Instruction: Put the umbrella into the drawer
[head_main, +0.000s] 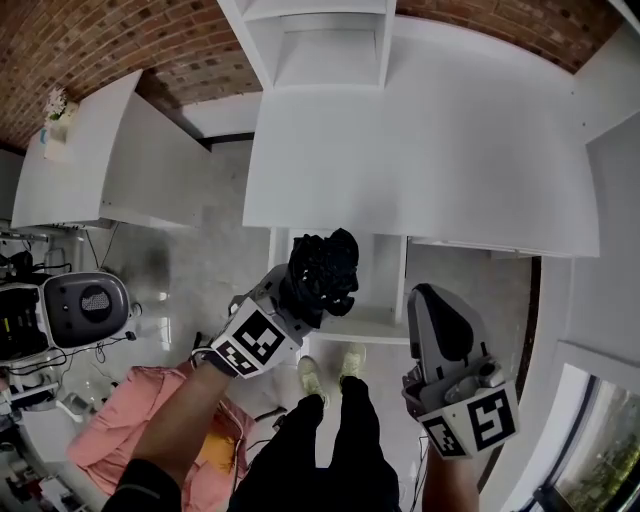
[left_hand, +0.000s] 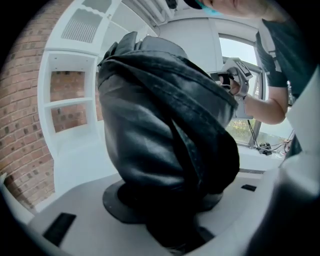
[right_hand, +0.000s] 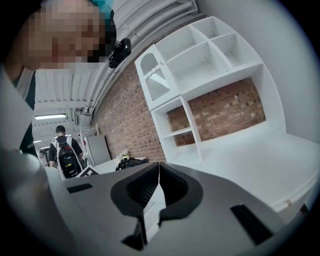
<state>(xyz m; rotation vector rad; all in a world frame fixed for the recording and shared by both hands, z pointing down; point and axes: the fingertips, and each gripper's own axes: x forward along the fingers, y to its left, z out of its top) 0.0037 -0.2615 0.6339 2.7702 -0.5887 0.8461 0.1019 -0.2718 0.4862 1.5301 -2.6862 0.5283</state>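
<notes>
The black folded umbrella (head_main: 325, 268) is bunched fabric held upright in my left gripper (head_main: 310, 288), whose jaws are shut on its lower part. In the left gripper view the umbrella (left_hand: 160, 115) fills the middle and hides the fingertips of that gripper (left_hand: 170, 210). It hangs in front of a white open compartment (head_main: 392, 280) under the table top. My right gripper (head_main: 432, 298) is lower right of the umbrella, apart from it. In the right gripper view its black pads (right_hand: 170, 186) meet with nothing between them at the gripper's tip (right_hand: 159, 172).
A broad white table top (head_main: 420, 150) lies ahead with a white shelf unit (head_main: 330, 40) against the brick wall. A second white table (head_main: 100, 150) stands left. A grey device (head_main: 85, 305) and pink cloth (head_main: 110, 420) sit on the floor at left. A person with a backpack (right_hand: 67, 155) stands far off.
</notes>
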